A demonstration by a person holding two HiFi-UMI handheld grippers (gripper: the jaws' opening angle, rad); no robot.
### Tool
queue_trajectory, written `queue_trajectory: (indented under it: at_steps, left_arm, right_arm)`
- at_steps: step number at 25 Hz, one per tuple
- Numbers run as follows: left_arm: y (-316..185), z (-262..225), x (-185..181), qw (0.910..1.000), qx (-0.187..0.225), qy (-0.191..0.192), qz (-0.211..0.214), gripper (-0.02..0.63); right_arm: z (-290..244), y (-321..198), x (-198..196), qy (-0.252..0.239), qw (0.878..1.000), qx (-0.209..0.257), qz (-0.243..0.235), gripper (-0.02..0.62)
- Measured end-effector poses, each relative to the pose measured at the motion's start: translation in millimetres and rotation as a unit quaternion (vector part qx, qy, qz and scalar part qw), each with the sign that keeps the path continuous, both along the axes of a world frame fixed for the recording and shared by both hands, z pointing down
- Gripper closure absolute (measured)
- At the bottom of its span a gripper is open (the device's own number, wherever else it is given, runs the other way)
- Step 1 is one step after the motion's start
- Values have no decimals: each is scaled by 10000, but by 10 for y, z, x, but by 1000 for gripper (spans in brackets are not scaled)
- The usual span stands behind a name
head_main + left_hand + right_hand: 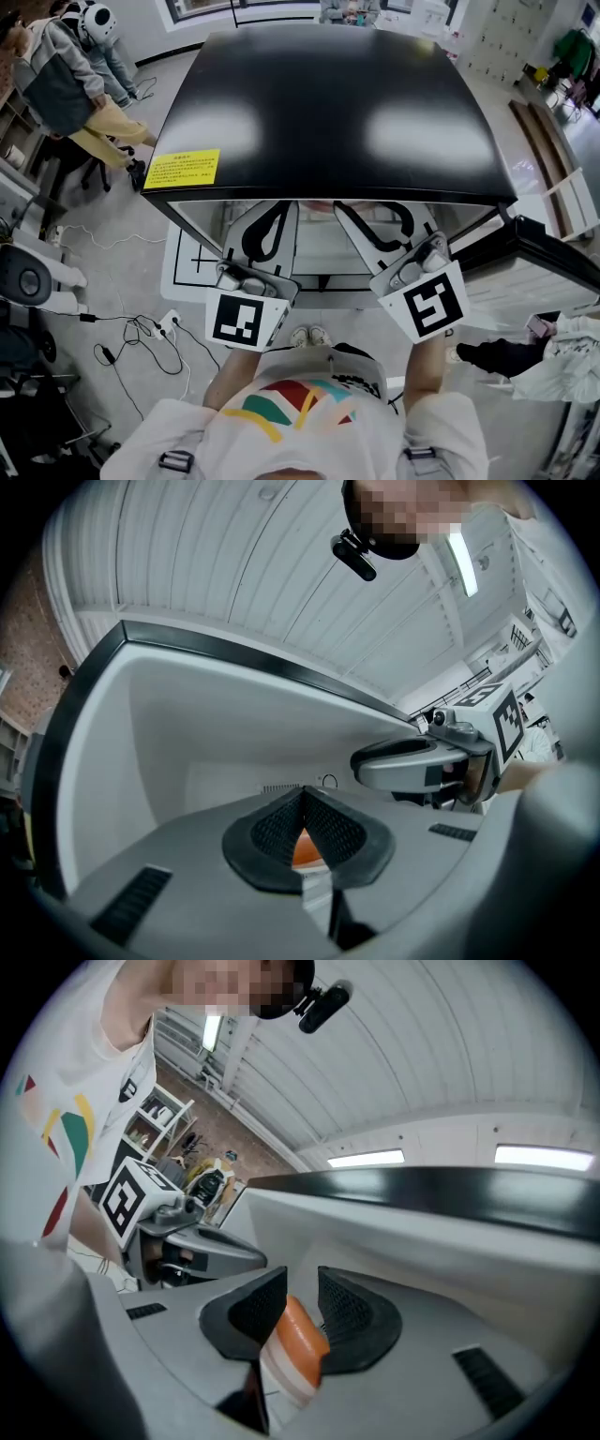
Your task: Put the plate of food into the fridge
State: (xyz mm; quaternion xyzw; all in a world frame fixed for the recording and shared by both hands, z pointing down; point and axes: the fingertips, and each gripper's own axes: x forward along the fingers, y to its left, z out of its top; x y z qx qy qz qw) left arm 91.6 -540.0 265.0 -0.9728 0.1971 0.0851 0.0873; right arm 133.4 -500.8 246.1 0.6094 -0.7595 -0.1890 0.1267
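Right tool point(300, 1305) clamped on orange-white edge, probably plate point(302, 1337).

From the head we look steeply down onto the fridge point(319, 103). Both gripper cameras, close behind their jaws, tilt upward, left catching the right gripper point(384, 759), right the left gripper point(234, 1255).

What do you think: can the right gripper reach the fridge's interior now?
Probably yes: the fridge door stands open, and the right gripper, clamping the orange-edged plate, points into the white interior with nothing visibly barring it.
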Motion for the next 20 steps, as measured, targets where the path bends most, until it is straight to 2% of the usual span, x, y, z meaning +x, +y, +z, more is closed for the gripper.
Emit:
queue_trajectory:
  at_steps: [5, 9, 12, 20]
  left_arm:
    - [25, 4, 26, 10000, 20, -9, 9, 600]
    - [57, 5, 45, 10000, -19, -10, 30, 600]
    - [74, -8, 49, 10000, -35, 15, 59, 600]
    - [134, -48, 96, 9997, -70, 183, 123, 600]
  right_arm:
    - [-173, 135, 161, -624, 9955, 566, 441, 497]
    - [-141, 296, 318, -1160, 9843, 847, 1022, 497]
    - [-78, 372, 383, -1613, 9754, 904, 1202, 497]
    - [125, 431, 420, -1841, 9673, 789, 1556, 499]
